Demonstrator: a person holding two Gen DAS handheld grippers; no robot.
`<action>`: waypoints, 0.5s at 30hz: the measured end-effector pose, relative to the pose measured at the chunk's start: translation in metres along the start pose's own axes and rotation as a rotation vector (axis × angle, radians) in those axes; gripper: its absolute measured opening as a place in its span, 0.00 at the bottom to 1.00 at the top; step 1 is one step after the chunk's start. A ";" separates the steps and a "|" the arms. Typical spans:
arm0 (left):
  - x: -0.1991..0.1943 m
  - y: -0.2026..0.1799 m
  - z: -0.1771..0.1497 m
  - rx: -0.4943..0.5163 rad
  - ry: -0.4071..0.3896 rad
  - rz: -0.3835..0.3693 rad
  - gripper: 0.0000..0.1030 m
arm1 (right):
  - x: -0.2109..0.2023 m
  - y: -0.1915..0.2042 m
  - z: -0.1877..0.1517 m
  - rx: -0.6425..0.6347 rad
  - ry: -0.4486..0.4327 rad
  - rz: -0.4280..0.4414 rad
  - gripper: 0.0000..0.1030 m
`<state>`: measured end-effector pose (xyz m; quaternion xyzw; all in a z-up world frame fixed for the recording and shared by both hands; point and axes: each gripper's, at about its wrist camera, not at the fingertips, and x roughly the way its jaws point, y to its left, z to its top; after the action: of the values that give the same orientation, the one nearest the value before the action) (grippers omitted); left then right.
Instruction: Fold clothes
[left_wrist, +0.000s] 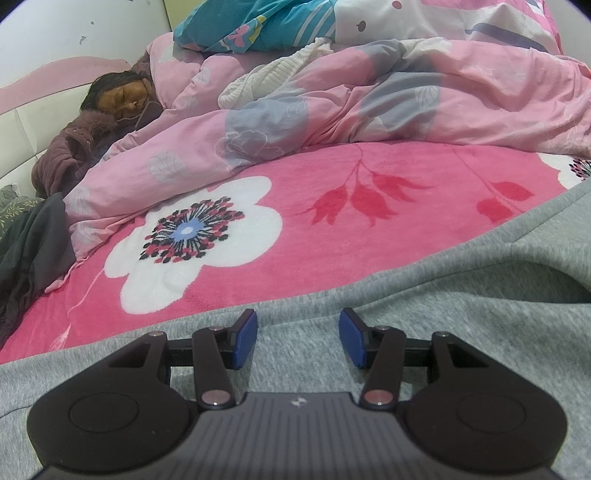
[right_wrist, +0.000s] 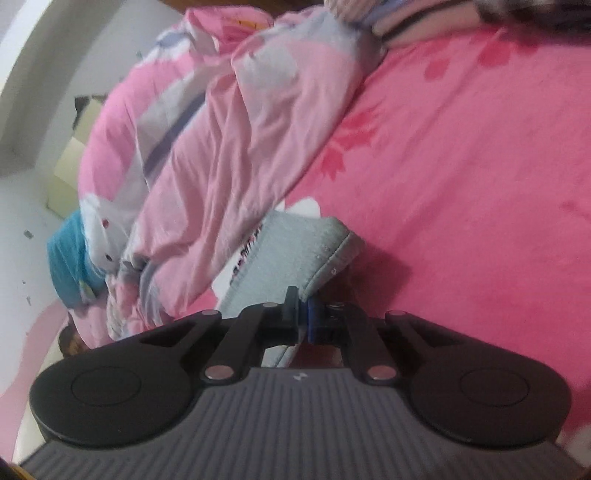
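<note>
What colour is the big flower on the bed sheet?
White, with a blue centre, on the pink bed sheet; the left wrist view shows it best.

Matt grey knit garment (left_wrist: 424, 314), fuzzy pink fleece blanket (left_wrist: 332, 236), matt black plastic claw (left_wrist: 298, 341)

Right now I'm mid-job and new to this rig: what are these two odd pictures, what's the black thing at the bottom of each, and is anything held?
Each picture comes from a camera on a handheld gripper, looking forward along its two fingers; the black shape is the gripper body. The left wrist view shows the left gripper, fingers apart, over a grey garment spread on a pink flowered blanket. Behind it are a bunched pink quilt and a person lying under it. The right wrist view is tilted sideways: the right gripper has its fingers closed on an edge of the grey garment, lifted off the blanket.
</note>
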<state>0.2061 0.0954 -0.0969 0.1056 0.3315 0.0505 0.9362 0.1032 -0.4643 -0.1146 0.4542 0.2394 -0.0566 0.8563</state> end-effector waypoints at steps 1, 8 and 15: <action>0.000 0.000 0.000 0.000 0.000 0.000 0.50 | 0.001 -0.003 0.000 0.001 0.004 -0.010 0.02; 0.000 0.000 0.000 -0.001 0.000 -0.001 0.50 | 0.000 -0.019 0.007 0.035 -0.031 -0.056 0.10; 0.000 -0.001 0.001 -0.001 -0.001 0.000 0.50 | -0.037 0.017 0.004 -0.136 -0.182 -0.147 0.19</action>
<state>0.2067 0.0942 -0.0968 0.1052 0.3308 0.0508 0.9365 0.0778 -0.4617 -0.0829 0.3694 0.1966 -0.1436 0.8968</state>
